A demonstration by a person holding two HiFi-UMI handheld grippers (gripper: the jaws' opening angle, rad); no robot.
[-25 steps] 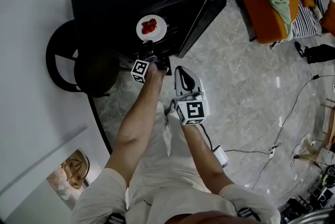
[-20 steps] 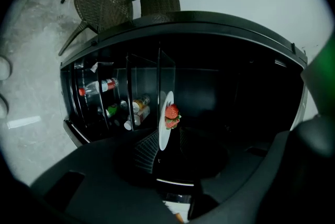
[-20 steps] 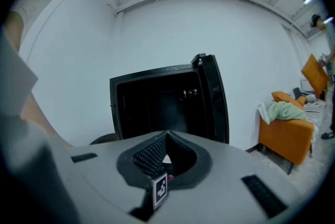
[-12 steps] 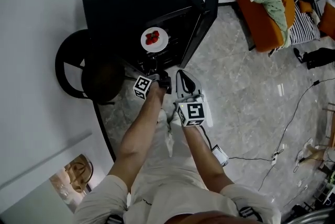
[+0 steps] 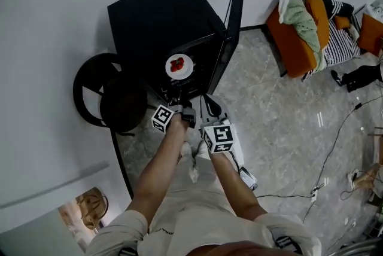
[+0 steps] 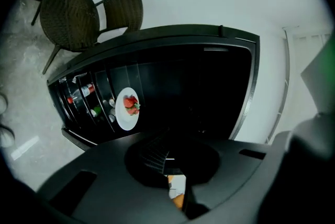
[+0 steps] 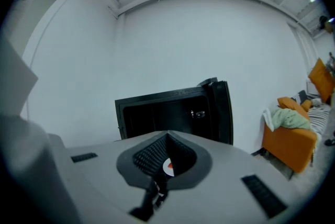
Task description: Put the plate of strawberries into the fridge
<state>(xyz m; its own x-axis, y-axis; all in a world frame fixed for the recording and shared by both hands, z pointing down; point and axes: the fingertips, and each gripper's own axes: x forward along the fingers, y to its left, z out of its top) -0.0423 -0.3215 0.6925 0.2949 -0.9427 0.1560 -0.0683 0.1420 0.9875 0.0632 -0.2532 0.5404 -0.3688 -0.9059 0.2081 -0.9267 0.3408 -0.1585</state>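
Head view: plate of strawberries (image 5: 179,66) sits on a shelf inside the fridge (image 5: 157,17), apart from both tools. My left gripper (image 5: 175,103) is closed on nothing; right gripper (image 5: 209,106) likewise closed, empty. Placement looks done; fridge door (image 5: 231,24) stands open, probably left to close.

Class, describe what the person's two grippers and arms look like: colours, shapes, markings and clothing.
The left gripper is black and the right gripper is pale grey-white. Both have broad bodies with dark ribbed pads. Each carries a white cube with black square markers: the left cube and the right cube. The person wears a light short-sleeved top.
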